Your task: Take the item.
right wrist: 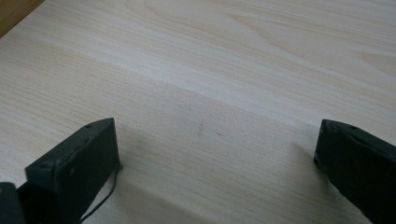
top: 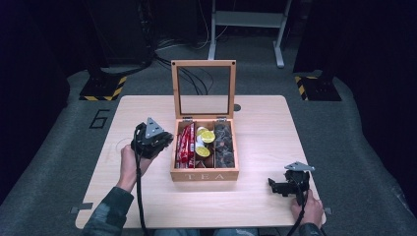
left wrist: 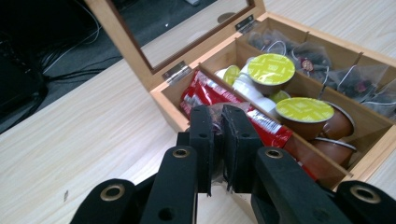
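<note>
At the left of the table [top: 98,196], the left gripper [left wrist: 218,122] has its jaws pressed nearly together on a small clear pouch [left wrist: 219,110], seemingly a tea bag, held just above the near-left corner of the wooden tea box [top: 204,174]. From the high view the same gripper [top: 164,142] hangs right beside the box's left wall. The pouch looks feather-light, soft and crinkly, probably slippery film, so a pinch on its flat edge or corner seems the safest hold; squeezing the middle could crush what is inside. Next comes the box's left compartment with red sachets [left wrist: 210,93], thin, flexible and easy to bend. The middle compartment holds coffee capsules with yellow-green foil lids [left wrist: 304,110], stiff-walled, though the foil would likely puncture. The right compartment holds dark tea bags in clear wrappers [left wrist: 355,77] with strings. The glass-paned lid [top: 203,88] stands upright behind. Near the table's right front edge, the right gripper [right wrist: 215,158] rests low over bare wood, jaws spread wide, holding nothing
</note>
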The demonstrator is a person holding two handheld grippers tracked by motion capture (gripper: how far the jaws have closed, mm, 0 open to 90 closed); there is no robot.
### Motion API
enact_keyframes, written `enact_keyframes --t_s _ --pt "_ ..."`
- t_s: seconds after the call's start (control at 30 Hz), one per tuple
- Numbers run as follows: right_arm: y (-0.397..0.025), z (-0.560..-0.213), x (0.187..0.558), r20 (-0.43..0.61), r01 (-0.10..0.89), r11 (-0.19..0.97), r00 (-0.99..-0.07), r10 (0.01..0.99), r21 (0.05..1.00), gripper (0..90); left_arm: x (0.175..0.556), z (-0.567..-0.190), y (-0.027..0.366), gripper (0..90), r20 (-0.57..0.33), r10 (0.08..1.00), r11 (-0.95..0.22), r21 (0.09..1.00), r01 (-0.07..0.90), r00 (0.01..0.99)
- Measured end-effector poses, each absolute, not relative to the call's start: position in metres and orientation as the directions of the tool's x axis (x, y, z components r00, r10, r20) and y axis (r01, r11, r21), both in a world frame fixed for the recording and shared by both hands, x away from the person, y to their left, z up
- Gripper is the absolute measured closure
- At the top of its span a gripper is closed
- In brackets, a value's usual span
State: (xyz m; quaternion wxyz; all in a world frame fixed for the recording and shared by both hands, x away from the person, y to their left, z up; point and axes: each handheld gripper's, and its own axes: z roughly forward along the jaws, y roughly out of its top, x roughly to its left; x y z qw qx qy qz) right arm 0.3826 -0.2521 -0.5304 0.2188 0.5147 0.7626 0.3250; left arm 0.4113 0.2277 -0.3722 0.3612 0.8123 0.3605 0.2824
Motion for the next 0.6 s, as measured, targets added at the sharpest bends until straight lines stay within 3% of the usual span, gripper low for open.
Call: enact_keyframes --t_s 0.6 --pt "-0.252 -0.530 0.383 0.001 0.643 0.259 -0.375 0.927 0.720 0.0 0.412 -0.379 0.270 82.6 0.191 0.844 -0.429 0.801 0.417 0.501"
